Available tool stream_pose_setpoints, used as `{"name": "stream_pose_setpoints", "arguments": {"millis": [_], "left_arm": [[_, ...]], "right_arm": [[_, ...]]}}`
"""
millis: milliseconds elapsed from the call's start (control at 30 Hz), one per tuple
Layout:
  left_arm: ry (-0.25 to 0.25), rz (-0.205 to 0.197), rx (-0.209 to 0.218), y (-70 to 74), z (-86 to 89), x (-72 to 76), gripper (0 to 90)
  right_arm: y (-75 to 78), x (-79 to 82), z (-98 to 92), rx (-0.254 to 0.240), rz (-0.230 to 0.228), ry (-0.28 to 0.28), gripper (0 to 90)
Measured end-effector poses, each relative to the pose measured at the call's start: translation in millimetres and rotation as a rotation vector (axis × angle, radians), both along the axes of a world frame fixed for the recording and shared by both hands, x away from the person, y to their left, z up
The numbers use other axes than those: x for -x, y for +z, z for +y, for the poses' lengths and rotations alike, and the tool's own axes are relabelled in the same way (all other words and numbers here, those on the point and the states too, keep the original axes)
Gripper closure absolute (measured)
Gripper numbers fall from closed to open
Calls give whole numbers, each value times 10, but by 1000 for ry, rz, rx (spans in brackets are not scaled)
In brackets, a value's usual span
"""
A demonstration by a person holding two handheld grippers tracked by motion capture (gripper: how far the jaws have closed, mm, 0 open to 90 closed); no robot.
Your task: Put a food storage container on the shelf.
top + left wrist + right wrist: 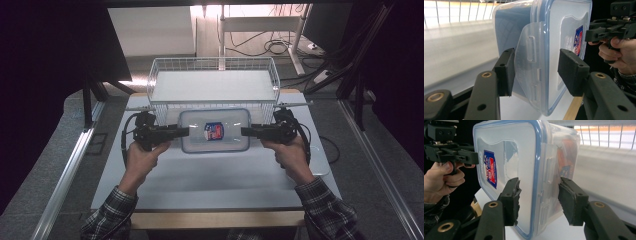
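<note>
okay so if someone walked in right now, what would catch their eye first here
The clear lidded container with blue trim and a red and blue label, at mid-table, gripped at its two short ends by the left gripper and the right gripper. Right behind it stands a white wire basket.

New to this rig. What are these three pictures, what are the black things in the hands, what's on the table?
No robot here: a person holds a handheld two-jaw tool in each hand, the left gripper and the right gripper. The high view comes from a fixed camera above the table. The other two come from cameras riding on each gripper, looking along its black jaws. Together the grippers clamp a clear plastic container with a blue-rimmed lid, one at each short end, over its side latches. Behind it stands a white wire basket.
</note>
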State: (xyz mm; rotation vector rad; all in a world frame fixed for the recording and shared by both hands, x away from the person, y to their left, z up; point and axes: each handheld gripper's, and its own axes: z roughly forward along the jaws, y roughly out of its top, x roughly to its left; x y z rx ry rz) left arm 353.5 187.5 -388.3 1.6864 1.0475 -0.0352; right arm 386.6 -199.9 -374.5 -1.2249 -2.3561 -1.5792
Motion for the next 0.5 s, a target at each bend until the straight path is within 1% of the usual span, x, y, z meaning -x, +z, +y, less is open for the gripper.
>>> {"name": "stream_pose_setpoints", "arguments": {"millis": [100,133,167,200,233,267,300,333,367,400,433,467,500], "left_arm": [[4,-7,7,91,10,-53,492],[3,-15,12,162,22,-102,493],[1,-17,14,183,27,-121,493],[1,-17,14,183,27,-121,494],[3,-15,22,211,28,-143,494],[0,-20,21,238,34,-166,495],[-2,-23,22,264,37,-189,495],[-2,-23,24,291,40,-210,496],[-1,-25,24,321,42,-230,496],[0,-34,19,384,47,-270,496],[0,-34,19,384,47,-270,496],[1,-38,18,439,53,-313,496],[1,-39,16,462,57,-340,495]], "right_arm": [[118,-59,14,-4,-15,-5,525],[180,-92,19,-5,-24,-5,525],[223,-115,24,-5,-32,-7,525],[223,-115,24,-5,-32,-7,525],[249,-128,26,-7,-36,-9,525],[321,-159,31,-5,-46,-14,524],[321,-159,31,-5,-46,-14,524],[353,-176,33,-5,-51,-16,524],[383,-194,35,-5,-54,-18,524],[436,-234,41,-8,-59,-18,524],[460,-255,44,-10,-60,-19,524],[483,-277,48,-13,-61,-20,524],[503,-300,51,-14,-64,-20,524]]}}
